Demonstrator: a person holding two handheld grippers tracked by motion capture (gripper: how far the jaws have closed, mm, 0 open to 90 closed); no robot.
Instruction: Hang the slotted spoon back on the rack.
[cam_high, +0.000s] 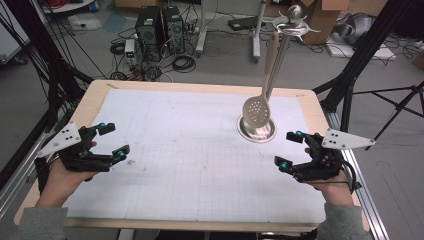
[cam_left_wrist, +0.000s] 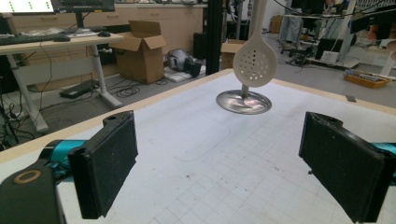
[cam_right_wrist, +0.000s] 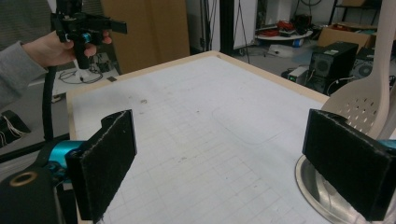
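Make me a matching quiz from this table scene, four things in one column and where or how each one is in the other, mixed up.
1. skimmer
2. stand base
3. left gripper
4. right gripper

a. open, at the table's left edge
b. round and shiny, flat on the table
c. hanging from the stand
d. open, beside the stand base

Pairs: 1-c, 2-b, 3-a, 4-d

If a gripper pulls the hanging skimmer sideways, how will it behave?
The skimmer hangs from the stand's top hook, so it probably swings freely. It looks like rigid plastic, likely light. The tall thin stand might tip despite its round base.
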